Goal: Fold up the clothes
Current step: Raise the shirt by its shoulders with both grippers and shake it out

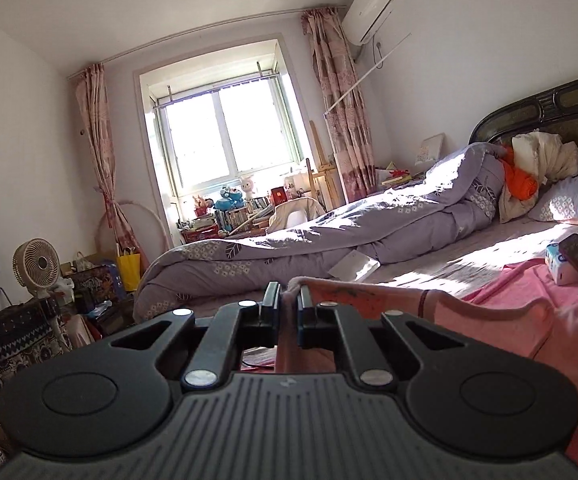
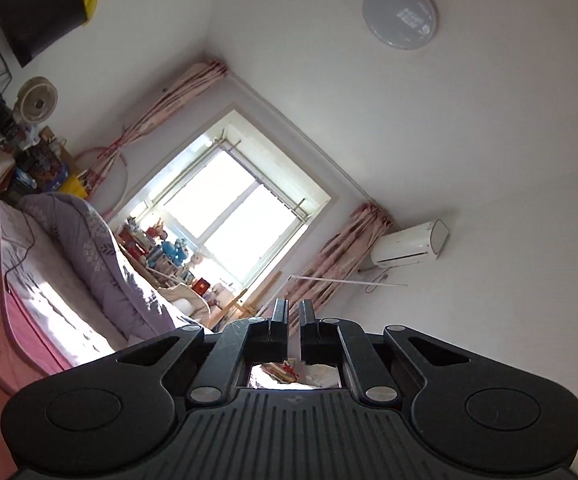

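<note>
Left wrist view, from left to right: beige fan (image 1: 37,266) low and well to the left of the left gripper (image 1: 288,300); window (image 1: 225,136) straight ahead beyond its fingertips, flanked by two pink curtains; lilac quilt (image 1: 329,224) heaped ahead and to the right; white air conditioner (image 1: 373,8) high on the right wall; dark headboard (image 1: 549,108) and one patterned pillow (image 1: 577,200) far right. Left gripper nearly closed, pinching a fold of the pink garment (image 1: 469,312) between its pads; cloth trailing off to the right over the pink sheet and dropping below the fingers, lower end hidden behind the gripper body. Tissue pack (image 1: 561,264) and a dark box just beside it, right of the garment.

Right wrist view, rolled steeply and tilted towards the ceiling: one round ceiling lamp (image 2: 399,12) up and to the right of the right gripper (image 2: 293,312), seen only here; headboard and pillow not in this view. Same fan, window, two curtains and air conditioner, one of each but the curtains. Right gripper with fingers almost together, only a thin slit between them; no cloth visible in that slit. Pink cloth along the far left edge, cut off by the frame; whether it reaches this gripper not possible to tell.
</note>
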A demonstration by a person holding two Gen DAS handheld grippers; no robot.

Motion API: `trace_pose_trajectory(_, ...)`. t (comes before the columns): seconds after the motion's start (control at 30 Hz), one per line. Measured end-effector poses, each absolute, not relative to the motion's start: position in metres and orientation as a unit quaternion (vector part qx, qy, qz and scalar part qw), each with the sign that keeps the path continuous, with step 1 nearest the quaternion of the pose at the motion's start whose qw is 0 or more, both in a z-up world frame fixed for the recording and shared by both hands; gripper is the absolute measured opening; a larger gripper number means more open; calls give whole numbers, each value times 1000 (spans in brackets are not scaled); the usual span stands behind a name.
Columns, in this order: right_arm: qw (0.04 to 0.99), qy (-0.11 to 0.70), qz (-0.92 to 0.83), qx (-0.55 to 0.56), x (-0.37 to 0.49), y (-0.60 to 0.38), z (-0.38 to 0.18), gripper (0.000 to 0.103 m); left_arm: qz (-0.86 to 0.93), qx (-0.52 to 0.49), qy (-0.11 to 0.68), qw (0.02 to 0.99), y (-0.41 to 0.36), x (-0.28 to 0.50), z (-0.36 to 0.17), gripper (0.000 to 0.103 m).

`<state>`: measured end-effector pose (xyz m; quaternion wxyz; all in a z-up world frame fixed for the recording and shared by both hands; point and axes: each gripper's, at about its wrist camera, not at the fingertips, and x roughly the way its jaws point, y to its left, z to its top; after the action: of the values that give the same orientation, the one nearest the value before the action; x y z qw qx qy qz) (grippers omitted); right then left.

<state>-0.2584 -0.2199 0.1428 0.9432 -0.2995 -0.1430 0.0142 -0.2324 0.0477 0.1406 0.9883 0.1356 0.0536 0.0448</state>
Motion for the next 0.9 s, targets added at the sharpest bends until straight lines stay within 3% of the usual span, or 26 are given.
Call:
trace_pose_trajectory(0.07, 956, -86, 104, -261, -263, -230, 150, 8, 42, 141, 45, 988, 43, -241, 146, 8)
trace_pose_trajectory(0.1, 956, -50, 158, -243, -264, -235, 148, 13, 41, 149, 43, 987, 41, -247, 144, 8)
trace_pose_trajectory(0.17, 951, 11, 209, -228, -264, -238, 129, 32, 43, 155, 47, 986, 39, -255, 135, 8)
trace_pose_trajectory(0.2, 949, 30, 205, -237, -262, -236, 114, 51, 43, 156, 51, 985, 39, -259, 130, 8)
trace_pose_trajectory(0.23, 944, 55, 205, -251, -258, -232, 94, 56, 43, 158, 54, 985, 38, -263, 124, 8)
trace_pose_trajectory(0.37, 940, 137, 216, -228, -227, -220, 43, 58, 50, 179, 70, 980, 37, -279, 96, 8)
trace_pose_trajectory(0.53, 925, 242, 261, -136, -152, -207, 39, 87, 62, 168, 101, 979, 47, -280, 73, 8)
trace_pose_trajectory(0.57, 918, 271, 254, -136, -140, -203, 34, 84, 65, 163, 105, 979, 50, -279, 71, 8)
trace_pose_trajectory(0.6, 916, 289, 241, -138, -134, -198, 28, 58, 69, 159, 109, 979, 53, -278, 70, 9)
trace_pose_trajectory(0.63, 917, 292, 236, -135, -135, -197, 25, 14, 71, 156, 113, 979, 57, -278, 68, 10)
trace_pose_trajectory(0.7, 924, 276, 229, -134, -143, -197, 26, 9, 79, 156, 116, 978, 64, -278, 65, 11)
trace_pose_trajectory(0.9, 966, 79, 136, -206, -191, -207, 78, 9, 104, 136, 78, 982, 65, -272, 77, 14)
